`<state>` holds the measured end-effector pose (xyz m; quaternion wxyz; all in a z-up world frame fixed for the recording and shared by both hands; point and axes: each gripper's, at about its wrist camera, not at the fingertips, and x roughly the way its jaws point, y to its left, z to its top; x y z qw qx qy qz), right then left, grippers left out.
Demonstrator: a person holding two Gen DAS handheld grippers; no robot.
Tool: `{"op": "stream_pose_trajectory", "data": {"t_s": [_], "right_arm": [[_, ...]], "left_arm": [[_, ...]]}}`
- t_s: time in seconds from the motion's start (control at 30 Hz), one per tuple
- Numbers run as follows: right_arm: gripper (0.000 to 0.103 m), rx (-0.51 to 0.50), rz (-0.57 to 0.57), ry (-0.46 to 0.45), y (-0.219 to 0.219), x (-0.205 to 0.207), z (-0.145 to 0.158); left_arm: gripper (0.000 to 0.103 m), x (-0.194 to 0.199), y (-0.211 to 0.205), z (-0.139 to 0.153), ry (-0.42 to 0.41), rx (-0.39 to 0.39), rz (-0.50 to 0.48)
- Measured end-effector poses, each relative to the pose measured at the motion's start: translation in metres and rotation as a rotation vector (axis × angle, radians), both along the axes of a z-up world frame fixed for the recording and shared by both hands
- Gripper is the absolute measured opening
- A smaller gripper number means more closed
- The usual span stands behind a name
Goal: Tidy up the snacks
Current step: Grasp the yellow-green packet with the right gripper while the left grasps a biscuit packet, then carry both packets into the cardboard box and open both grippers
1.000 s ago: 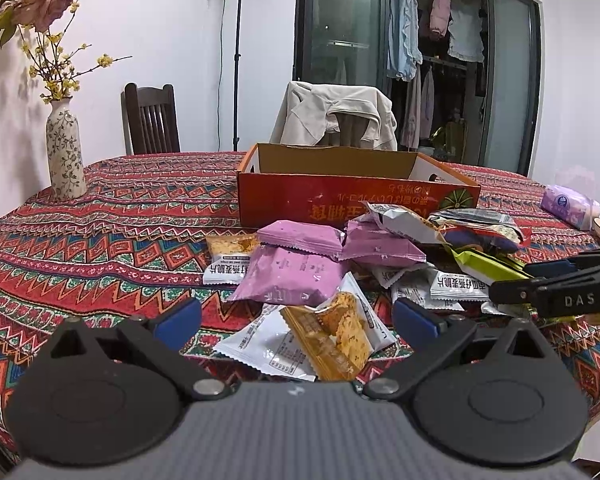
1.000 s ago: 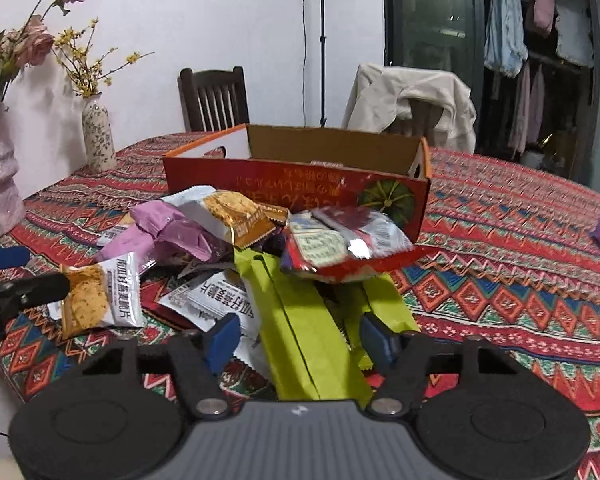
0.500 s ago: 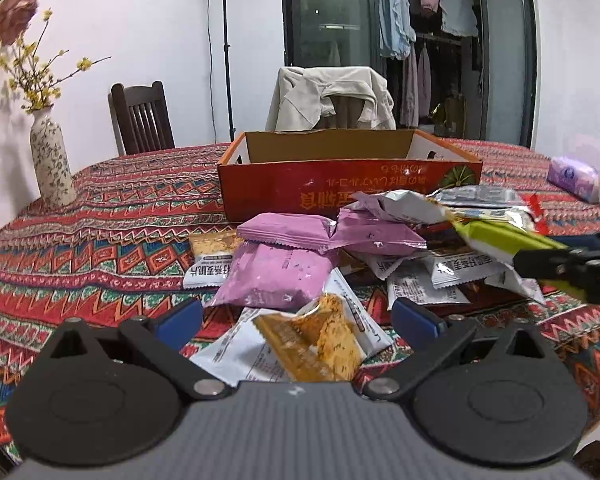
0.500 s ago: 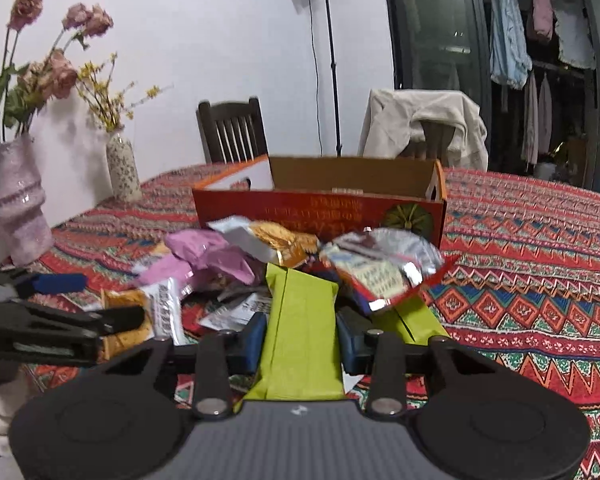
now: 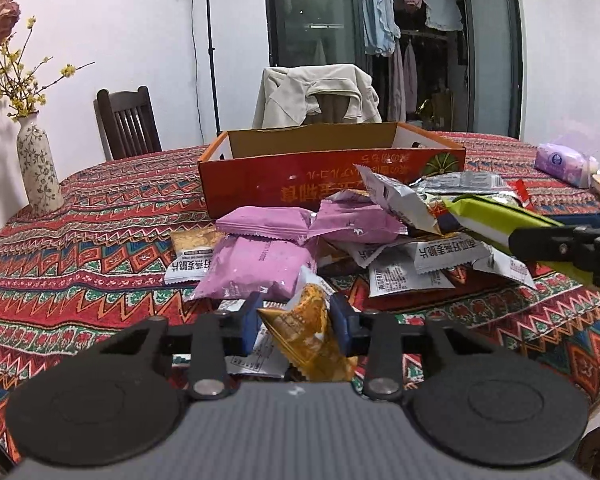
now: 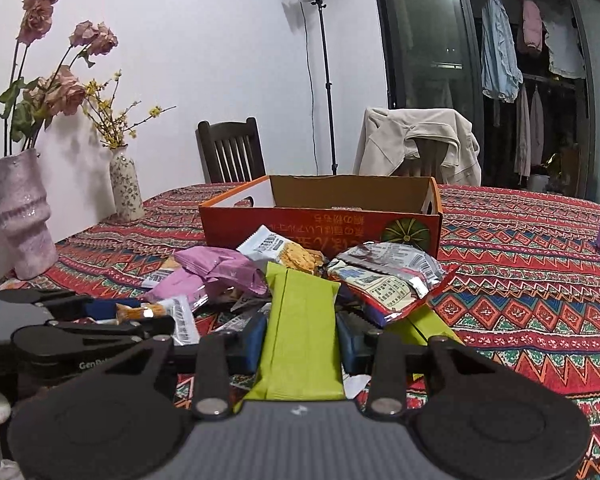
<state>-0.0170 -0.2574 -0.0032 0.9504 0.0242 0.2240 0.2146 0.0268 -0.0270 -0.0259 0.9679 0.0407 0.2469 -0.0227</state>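
Note:
An orange cardboard box (image 5: 332, 184) stands open on the patterned tablecloth, with a heap of snack packets in front of it. My left gripper (image 5: 296, 314) is low at the near edge of the heap. Its jaws are closing and the blue pads squeeze a crumpled white and orange cracker packet (image 5: 306, 338). My right gripper (image 6: 302, 338) is shut on a long green packet (image 6: 300, 316), held slightly above the heap. In the left wrist view the green packet (image 5: 496, 222) enters from the right. Purple packets (image 5: 256, 264) and a silver packet (image 6: 384, 280) lie between the grippers and the box (image 6: 320, 224).
Two vases of flowers (image 6: 20, 216) (image 5: 40, 168) stand at the table's left edge. A dark wooden chair (image 6: 232, 152) and a chair draped with a beige jacket (image 5: 320, 96) are behind the table. A purple tissue pack (image 5: 564, 164) lies at the right.
The left jaws have gone from wide open to closed on the cracker packet, crumpling it. The right jaws closed on the green packet and raised it a little.

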Motion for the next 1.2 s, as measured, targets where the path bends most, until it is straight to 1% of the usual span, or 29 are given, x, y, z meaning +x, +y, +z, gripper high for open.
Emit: {"op": "stream_pose_trajectory", "data": {"t_s": [0.2,0.37,0.4,0.43,0.67,0.87,0.97,1.2], "right_arm": [[0.036,0.002,-0.002,-0.019,0.000,-0.007,0.004],[0.036,0.006,-0.011,-0.045,-0.002,-0.012,0.009],[0.036,0.007,-0.013,-0.049,-0.002,-0.013,0.011],[0.036,0.008,-0.015,-0.052,-0.003,-0.012,0.012],[0.036,0.015,-0.045,-0.111,-0.007,-0.001,0.028],[0.036,0.006,-0.078,-0.163,-0.005,0.036,0.049],[0.036,0.004,-0.097,-0.174,-0.004,0.063,0.059],[0.036,-0.002,-0.123,-0.155,0.002,0.135,0.077]], "left_arm": [[0.023,-0.011,0.002,0.010,-0.038,-0.023,-0.018],[0.022,-0.019,-0.001,0.021,-0.088,-0.017,-0.032],[0.020,-0.020,-0.001,0.023,-0.098,-0.019,-0.032],[0.020,-0.020,-0.001,0.026,-0.104,-0.021,-0.034],[0.020,-0.009,0.004,0.056,-0.183,-0.037,-0.034],[0.020,0.027,0.003,0.086,-0.252,-0.031,-0.011],[0.020,0.050,0.004,0.099,-0.266,-0.043,0.003],[0.020,0.111,0.004,0.118,-0.268,-0.054,0.041]]}}
